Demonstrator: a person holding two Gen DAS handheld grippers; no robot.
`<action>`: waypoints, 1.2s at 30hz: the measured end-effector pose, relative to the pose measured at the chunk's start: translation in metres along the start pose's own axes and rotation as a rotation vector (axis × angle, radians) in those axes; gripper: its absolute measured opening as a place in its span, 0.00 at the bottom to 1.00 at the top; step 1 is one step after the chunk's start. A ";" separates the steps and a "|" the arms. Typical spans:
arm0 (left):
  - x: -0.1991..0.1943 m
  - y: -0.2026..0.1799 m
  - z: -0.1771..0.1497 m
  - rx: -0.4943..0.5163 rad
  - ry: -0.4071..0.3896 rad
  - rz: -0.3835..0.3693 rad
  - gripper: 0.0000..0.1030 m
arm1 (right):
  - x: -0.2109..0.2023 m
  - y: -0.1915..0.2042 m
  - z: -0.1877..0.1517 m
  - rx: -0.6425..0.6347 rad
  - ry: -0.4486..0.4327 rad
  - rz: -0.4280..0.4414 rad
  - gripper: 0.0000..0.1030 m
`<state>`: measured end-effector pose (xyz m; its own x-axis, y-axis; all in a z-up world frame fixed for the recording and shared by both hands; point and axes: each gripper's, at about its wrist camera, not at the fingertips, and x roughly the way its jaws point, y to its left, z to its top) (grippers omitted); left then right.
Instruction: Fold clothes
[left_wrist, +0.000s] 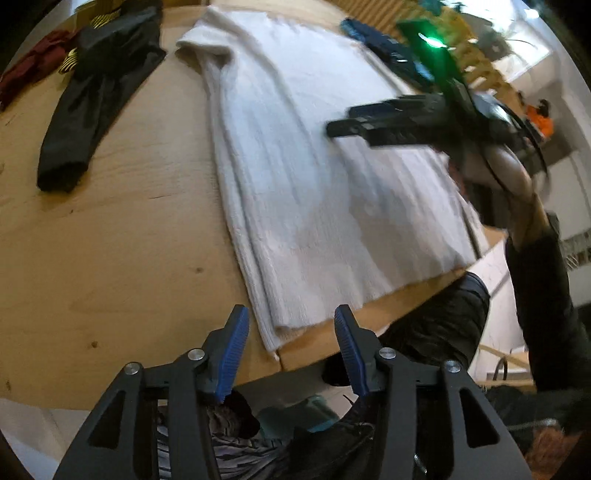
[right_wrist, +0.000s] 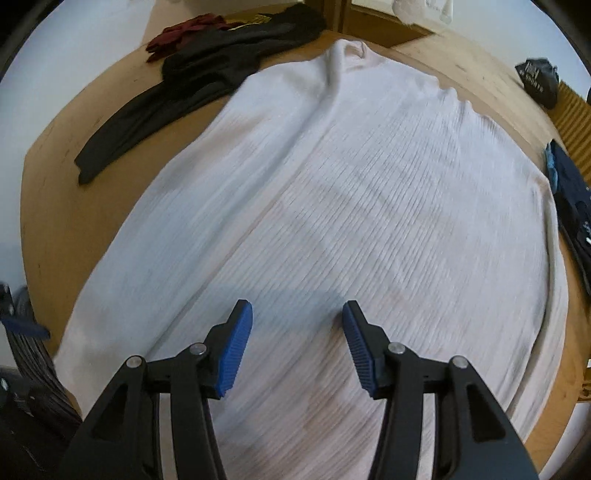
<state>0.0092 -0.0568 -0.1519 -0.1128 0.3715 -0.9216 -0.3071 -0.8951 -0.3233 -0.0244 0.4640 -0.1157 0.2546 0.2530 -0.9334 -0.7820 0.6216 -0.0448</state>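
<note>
We are looking down on a white ribbed sweater lying flat along the wooden table, collar at the far end, hem at the near edge. It is looking soft, thick and limp to us, likely sagging from any single hold, so we are judging the hem corners or the long side edges as the best places to pinch. Our left gripper is hanging with jaws apart and nothing between them over the near left hem corner. Our right gripper is hovering, jaws likewise apart and empty, above the sweater's middle. A black garment is lying far left, a dark blue one close on the right, leaving bare wood mostly on the left.
</note>
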 end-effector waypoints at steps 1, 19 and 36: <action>0.002 0.000 0.003 -0.019 0.015 0.022 0.45 | -0.002 0.001 -0.002 0.000 -0.011 -0.013 0.49; 0.034 -0.032 0.025 -0.087 0.133 0.264 0.43 | 0.006 -0.011 -0.024 0.066 -0.189 0.020 0.61; 0.026 -0.029 0.013 -0.010 0.030 0.020 0.11 | -0.033 -0.053 0.039 0.208 -0.253 0.191 0.72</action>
<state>0.0027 -0.0177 -0.1641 -0.0907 0.3459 -0.9339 -0.2954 -0.9049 -0.3064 0.0305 0.4514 -0.0688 0.2681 0.5377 -0.7994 -0.7036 0.6761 0.2188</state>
